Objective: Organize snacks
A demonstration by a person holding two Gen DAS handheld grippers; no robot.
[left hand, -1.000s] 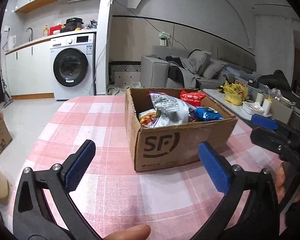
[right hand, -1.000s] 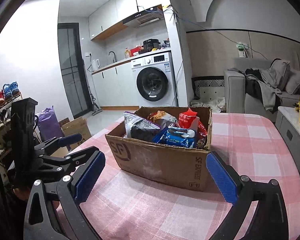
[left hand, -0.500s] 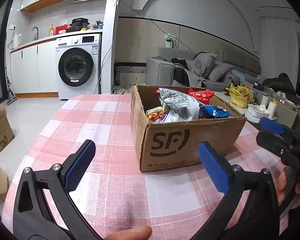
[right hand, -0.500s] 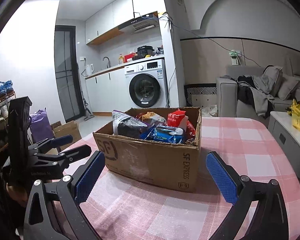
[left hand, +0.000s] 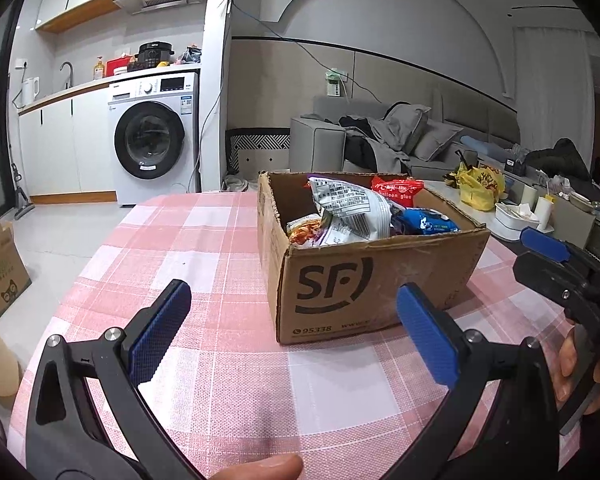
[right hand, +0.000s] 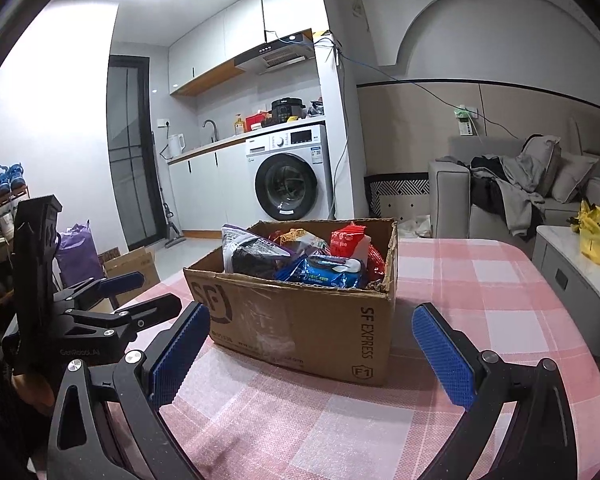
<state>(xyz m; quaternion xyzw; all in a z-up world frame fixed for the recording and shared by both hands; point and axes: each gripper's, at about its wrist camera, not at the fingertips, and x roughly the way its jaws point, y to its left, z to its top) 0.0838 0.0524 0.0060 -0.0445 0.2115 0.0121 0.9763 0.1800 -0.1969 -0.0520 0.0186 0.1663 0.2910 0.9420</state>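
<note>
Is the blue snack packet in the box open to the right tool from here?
Probably yes: the right tool is open, the cardboard box has no lid, and the blue packet lies on top.

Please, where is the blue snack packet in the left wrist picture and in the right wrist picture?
Left wrist view: the blue snack packet lies at the right side inside the cardboard box, right of centre.
Right wrist view: the same packet lies near the front wall of the box, at the centre.
Shared landmark: the washing machine behind the box.
</note>
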